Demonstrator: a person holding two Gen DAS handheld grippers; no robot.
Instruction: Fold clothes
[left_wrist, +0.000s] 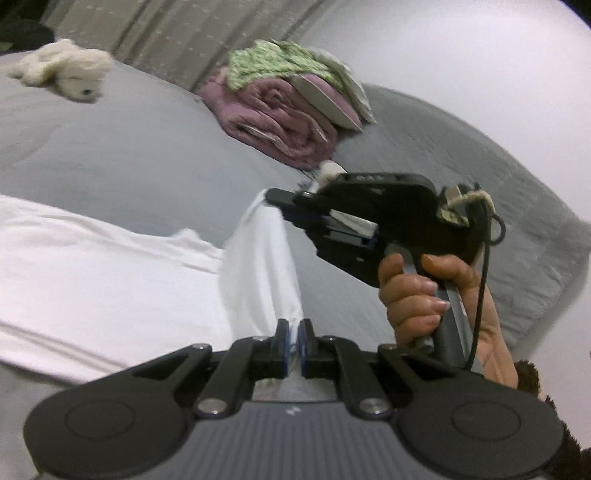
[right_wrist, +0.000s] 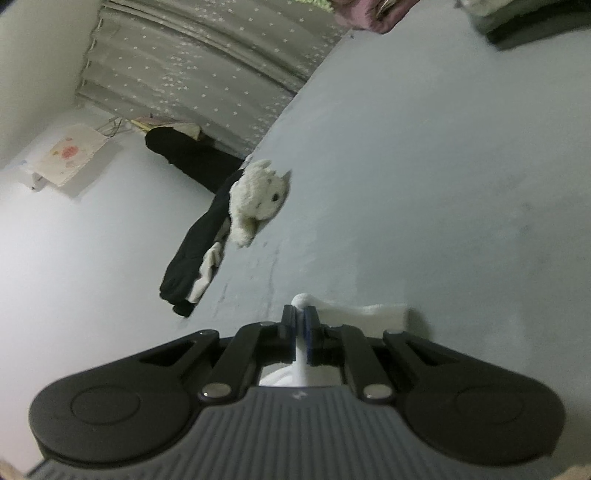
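Note:
A white garment (left_wrist: 92, 280) lies spread on the grey bed (left_wrist: 147, 155), its right edge lifted into a taut strip. My left gripper (left_wrist: 294, 326) is shut on the near end of that strip. In the left wrist view my right gripper (left_wrist: 275, 195), held by a hand (left_wrist: 413, 291), is shut on the strip's far end. In the right wrist view the right gripper (right_wrist: 300, 314) pinches white cloth (right_wrist: 362, 314), which bulges past its fingertips over the grey bedsheet (right_wrist: 424, 184).
A folded pile of pink and green clothes (left_wrist: 291, 96) sits at the head of the bed by a grey pillow (left_wrist: 480, 166). A white plush toy (left_wrist: 66, 70) lies at the far left; the plush toy (right_wrist: 258, 199) rests beside dark clothing (right_wrist: 199, 236) near the bed's edge.

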